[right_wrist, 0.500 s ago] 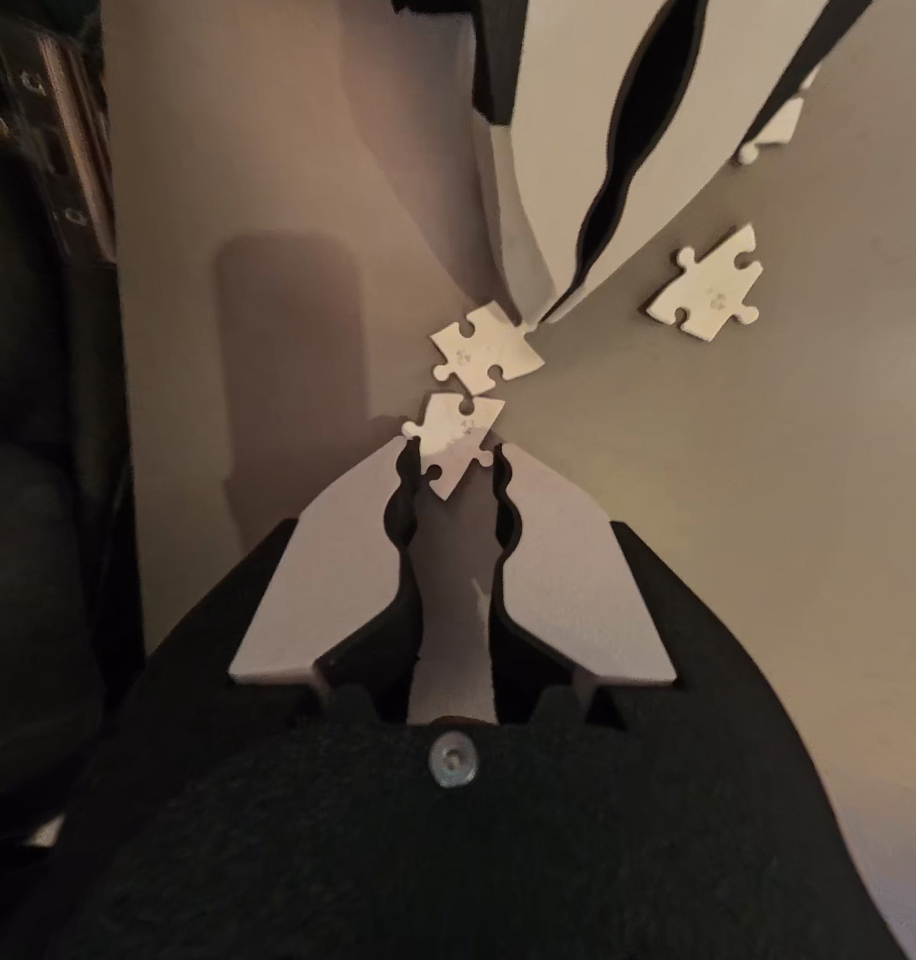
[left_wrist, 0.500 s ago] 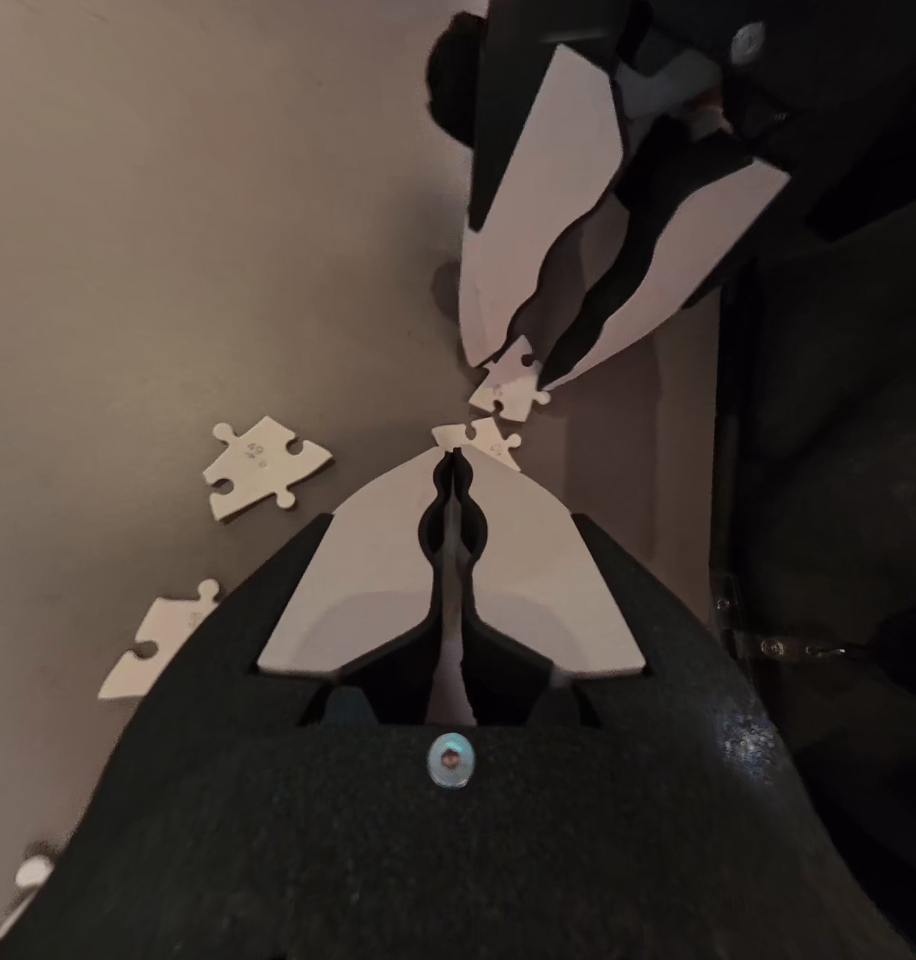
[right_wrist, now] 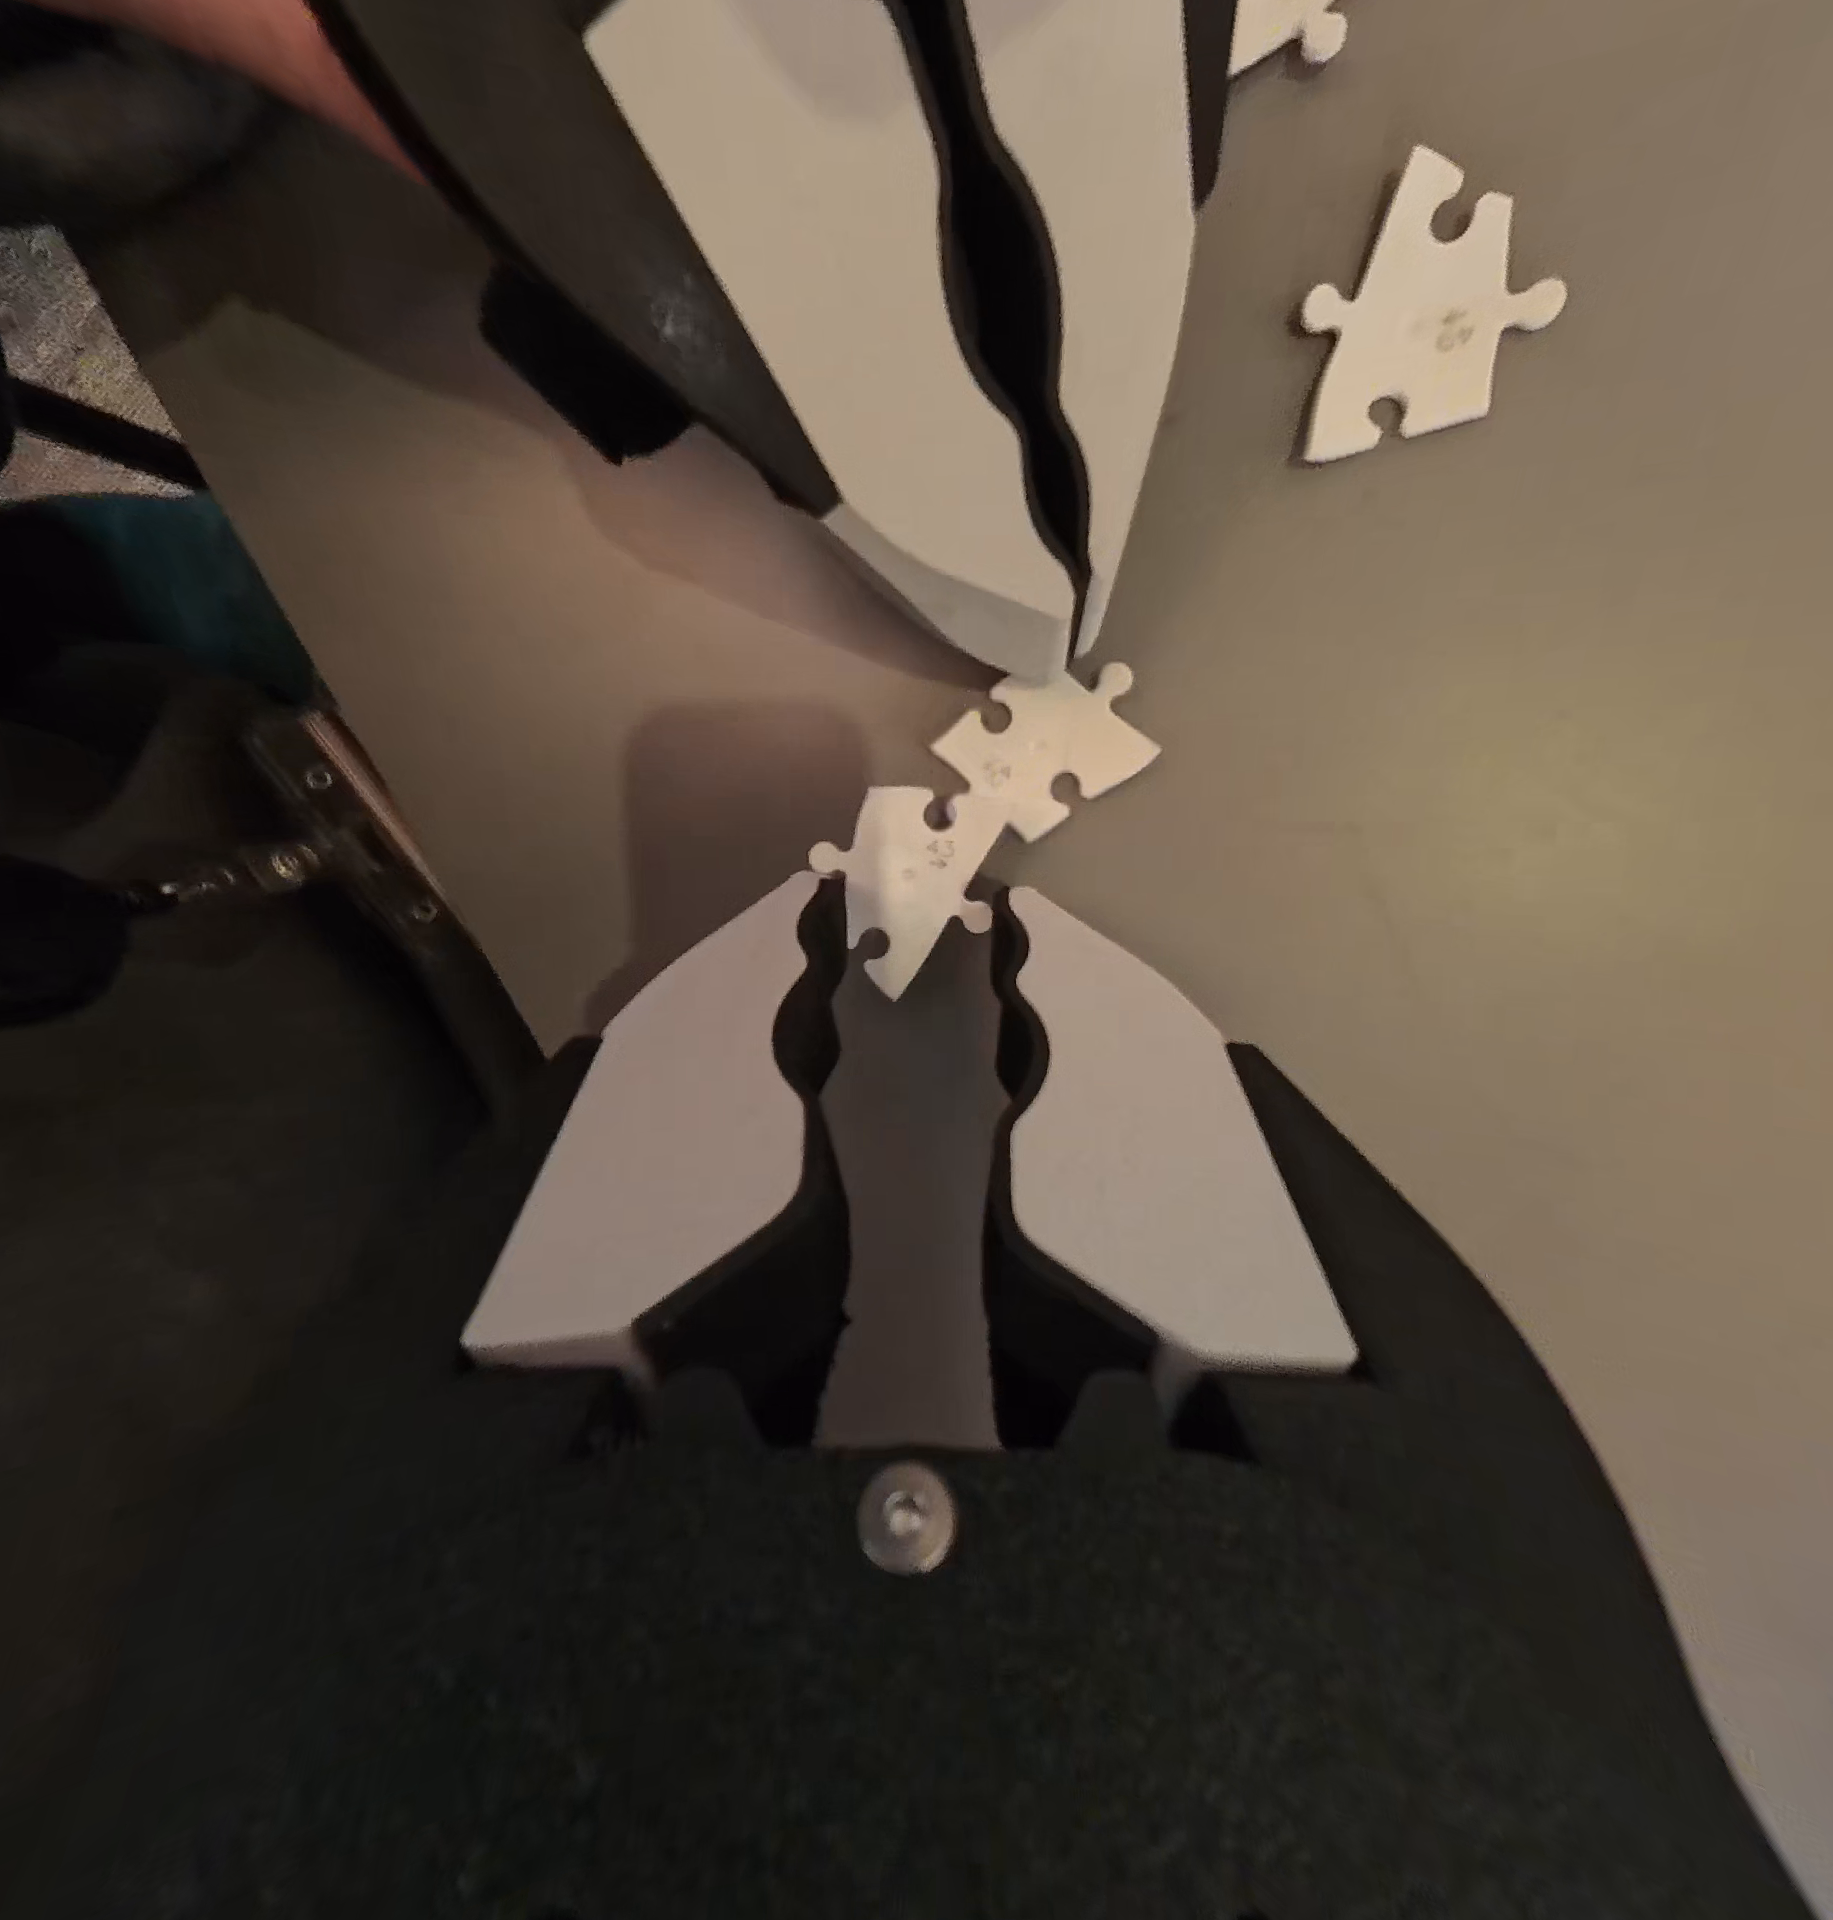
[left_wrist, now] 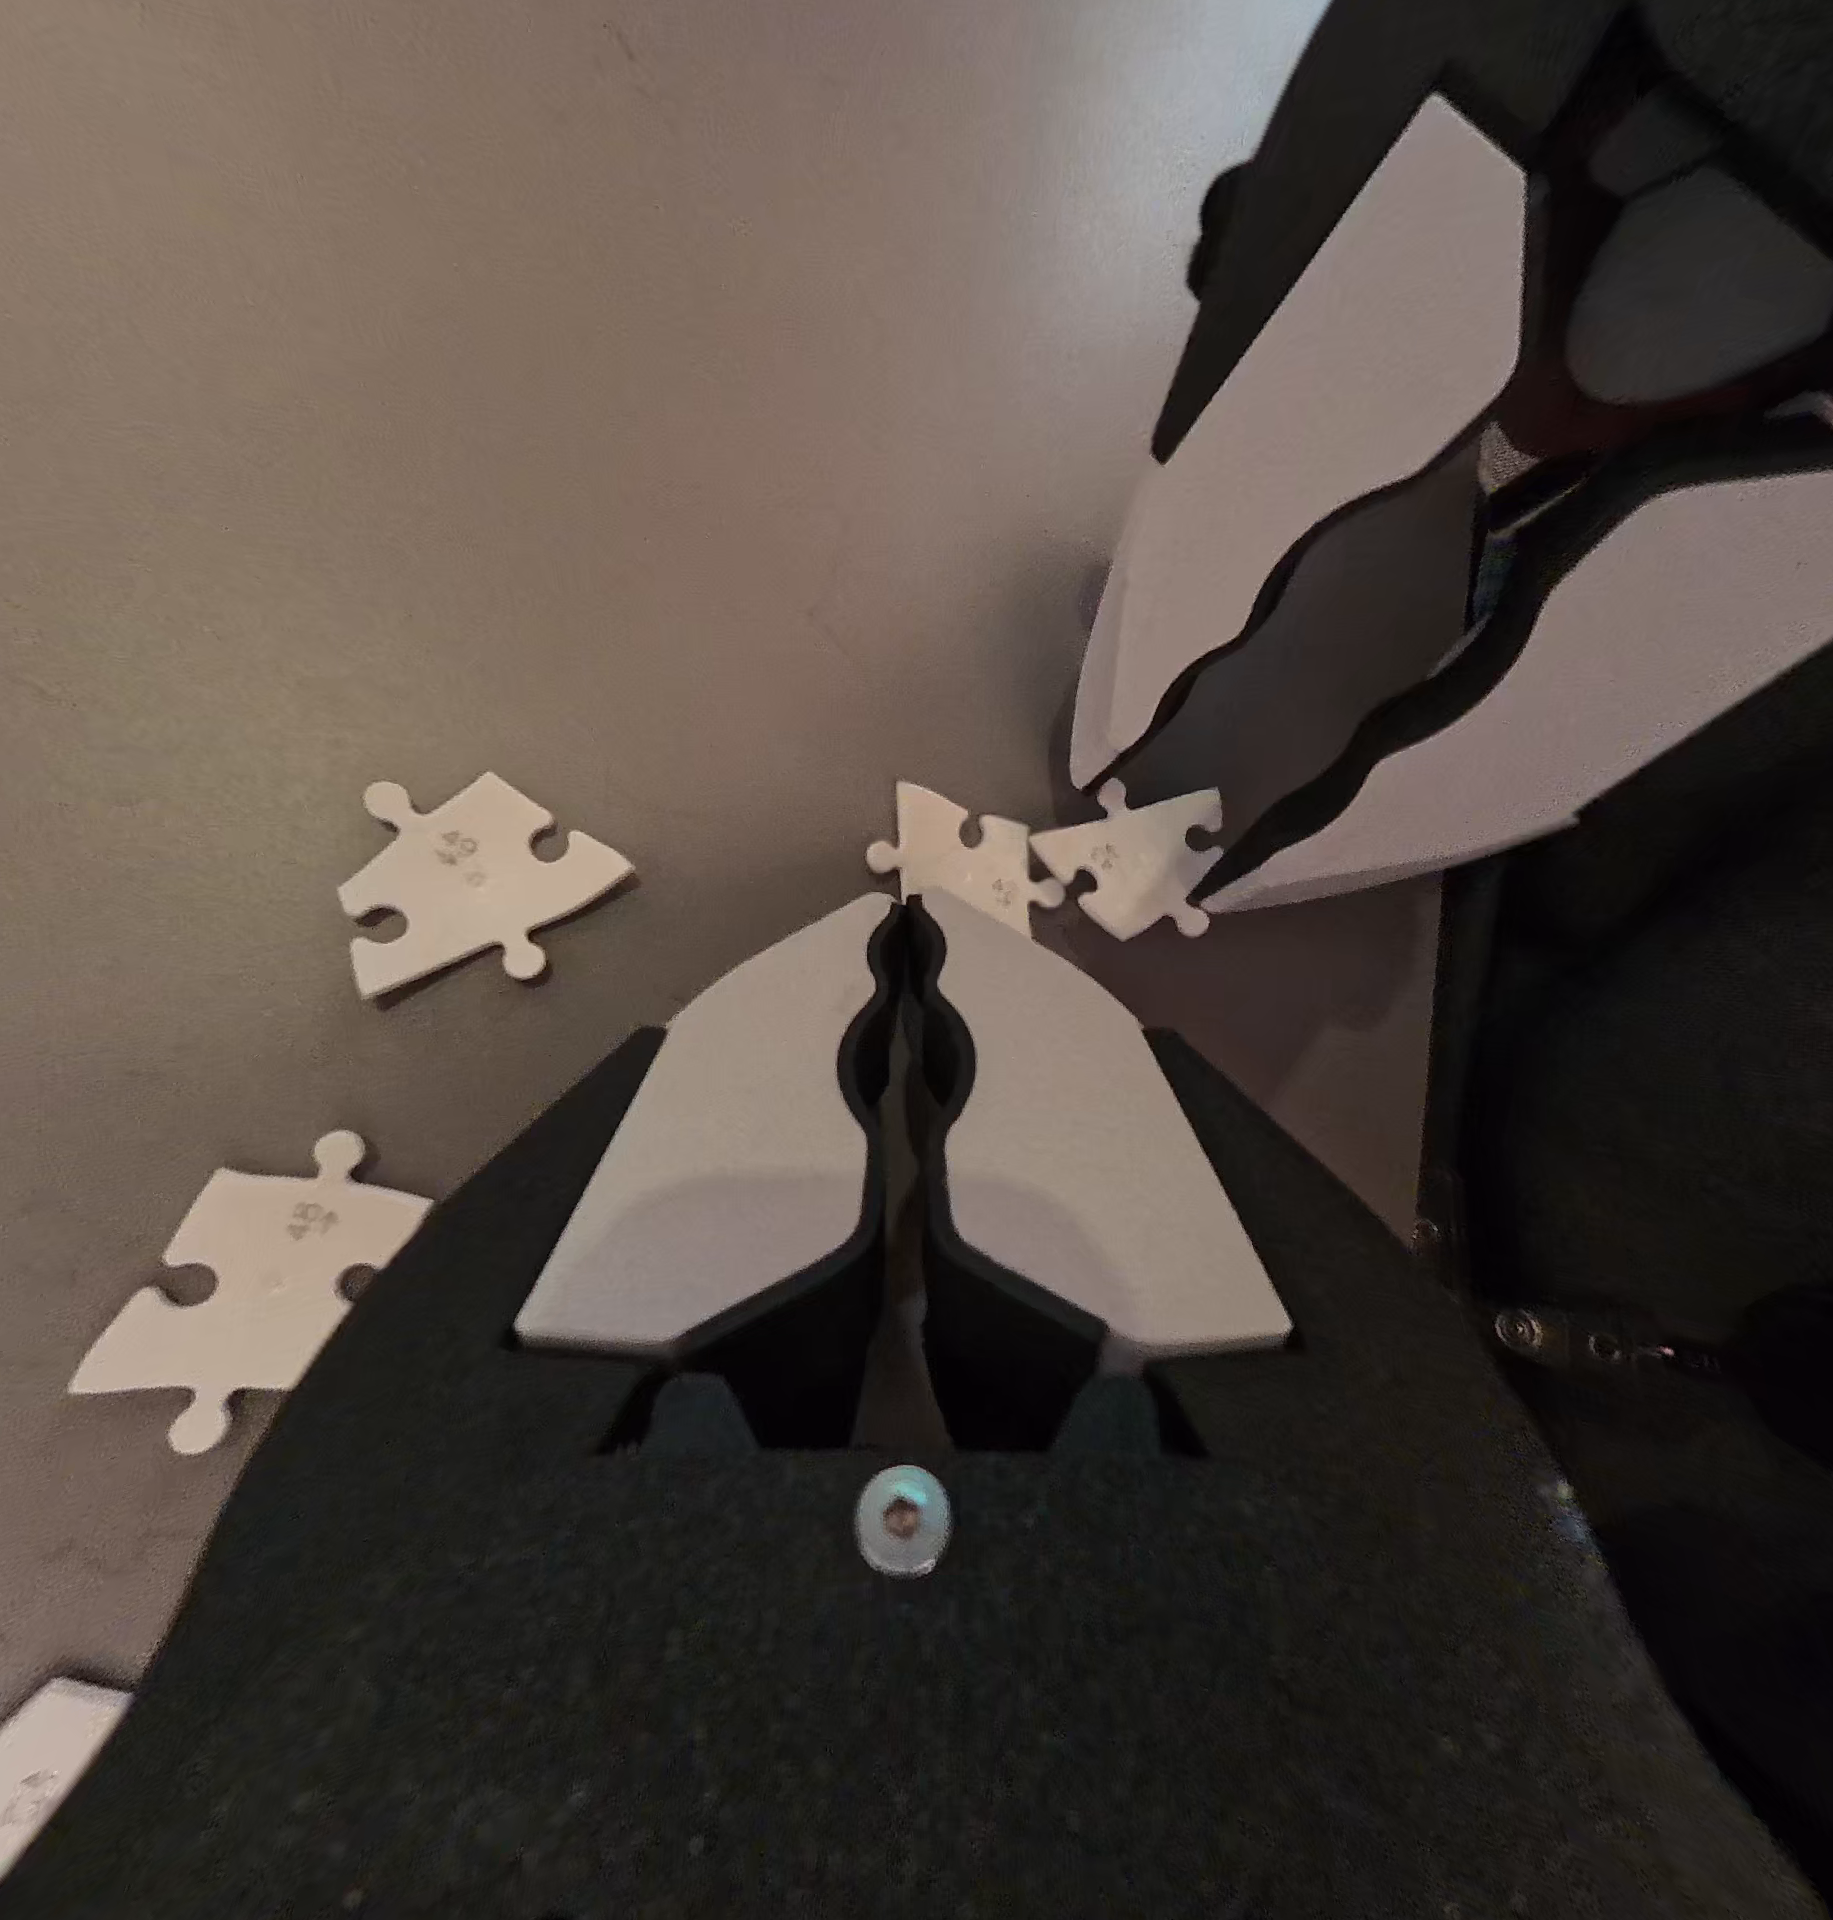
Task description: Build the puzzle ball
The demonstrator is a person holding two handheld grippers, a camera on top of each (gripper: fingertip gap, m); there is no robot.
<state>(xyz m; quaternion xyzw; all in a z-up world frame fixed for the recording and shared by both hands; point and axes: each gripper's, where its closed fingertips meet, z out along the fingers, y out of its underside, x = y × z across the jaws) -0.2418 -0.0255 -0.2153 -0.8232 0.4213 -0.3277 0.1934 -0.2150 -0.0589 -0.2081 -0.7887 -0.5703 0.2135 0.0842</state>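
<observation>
ok, joining two white puzzle pieces above the grey table (left_wrist: pixel 476 416). left gripper (left_wrist: pixel 907 904) is clamped on one piece (left_wrist: pixel 969 857); right gripper (right_wrist: pixel 907 894) pinches the other piece (right_wrist: pixel 907 883) across its edges, fingers apart. pieces overlap at the tips; best to line the tab to the notch squarely, then press.
</observation>
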